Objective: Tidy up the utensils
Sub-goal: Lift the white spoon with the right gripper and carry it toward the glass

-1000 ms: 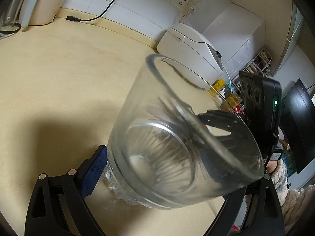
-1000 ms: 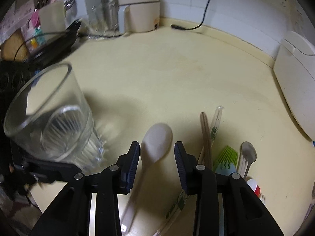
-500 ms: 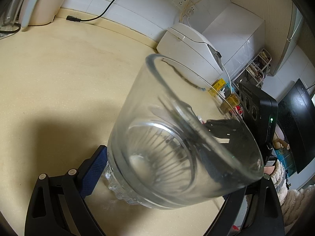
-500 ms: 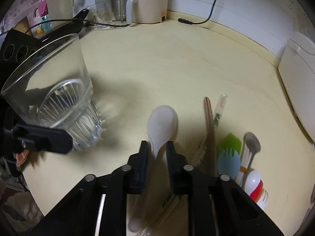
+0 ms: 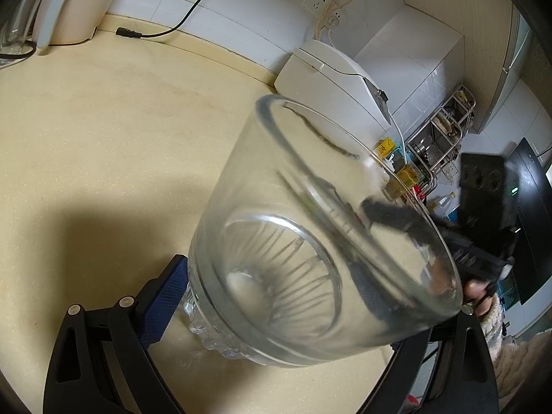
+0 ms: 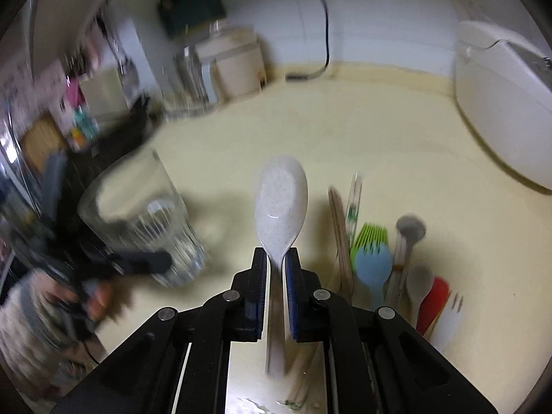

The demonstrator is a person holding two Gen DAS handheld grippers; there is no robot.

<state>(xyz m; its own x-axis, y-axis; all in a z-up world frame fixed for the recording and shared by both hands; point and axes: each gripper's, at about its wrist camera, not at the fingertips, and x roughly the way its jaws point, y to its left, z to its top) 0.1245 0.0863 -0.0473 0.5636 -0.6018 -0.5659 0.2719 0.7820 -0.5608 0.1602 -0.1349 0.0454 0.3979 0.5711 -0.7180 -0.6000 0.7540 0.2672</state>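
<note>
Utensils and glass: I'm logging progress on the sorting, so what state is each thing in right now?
Glass: tilted, empty, gripped near its base by the left gripper.
White rice spoon: clamped at its neck in the right gripper, lifted off the counter.
Chopsticks: lying on the counter.
Blue spork: lying on the counter.
Red spoon: lying on the counter.
Rice cooker: lid shut.

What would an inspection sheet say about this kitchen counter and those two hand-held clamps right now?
Surface: beige counter, bare in the middle.
Job's things: white spoon lifted; glass tilted; more utensils lying in a row.
Clutter: kettle, jars.
Grippers: right gripper shut on the spoon's neck; left gripper clamping the glass's base.
Cables: black cord by the wall.
Surroundings: rice cooker, tiled wall, shelf rack.
</note>
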